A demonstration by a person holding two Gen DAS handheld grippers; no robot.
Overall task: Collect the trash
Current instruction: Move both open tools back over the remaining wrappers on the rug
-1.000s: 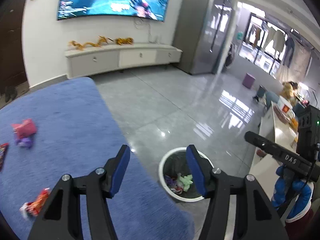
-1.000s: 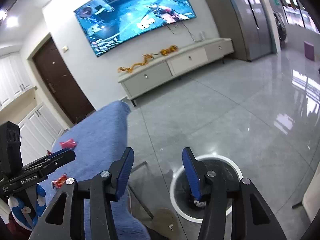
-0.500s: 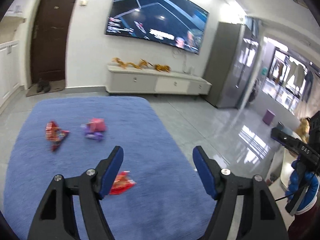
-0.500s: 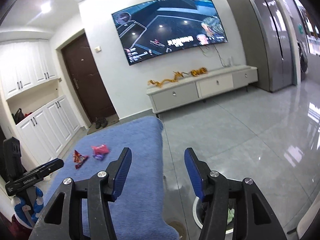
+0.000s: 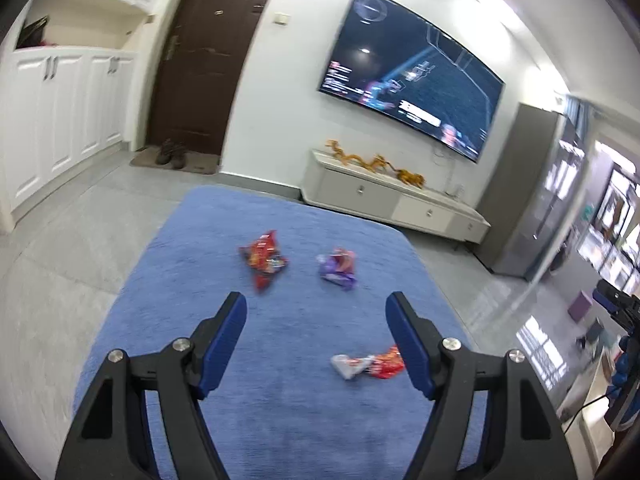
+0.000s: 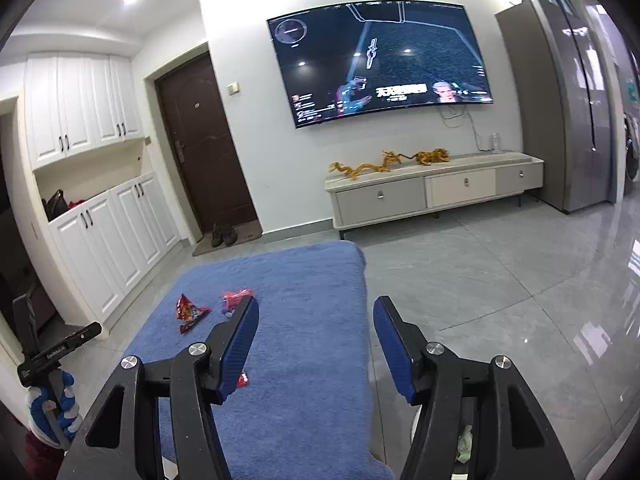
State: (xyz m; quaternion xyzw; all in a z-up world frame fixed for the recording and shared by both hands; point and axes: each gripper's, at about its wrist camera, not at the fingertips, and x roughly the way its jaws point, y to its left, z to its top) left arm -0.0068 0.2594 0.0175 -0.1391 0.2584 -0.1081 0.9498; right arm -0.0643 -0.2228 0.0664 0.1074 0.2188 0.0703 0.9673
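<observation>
My left tool (image 5: 316,312) hangs over a blue-covered worktop (image 5: 280,420), its blue-padded fingers (image 5: 224,344) spread wide with nothing between them. Three pieces of trash lie on the cloth ahead. A red snack wrapper (image 5: 264,260) sits toward the far middle, and a purple wrapper (image 5: 338,268) lies just beside it to the right, the two apart. A crumpled red-and-silver wrapper (image 5: 370,365) lies nearer, close to the inner side of the tool's right finger, not touching it as far as I can tell.

My right tool (image 6: 314,320) is held above the worktop's right edge (image 6: 360,320), equally wide and holding nothing. From this side the red snack wrapper (image 6: 190,312) shows left of the fingers, and a pink-red wrapper (image 6: 236,297) peeks out at the tip of the left finger, partly hidden by it. A scrap of red (image 6: 243,379) shows below that finger's pad. Low between the right finger's frame, part of a bin with green scraps (image 6: 464,442) is visible on the grey tiled floor (image 6: 500,272).

A wall-mounted television (image 6: 380,60) is lit above a low cabinet (image 6: 432,188).
</observation>
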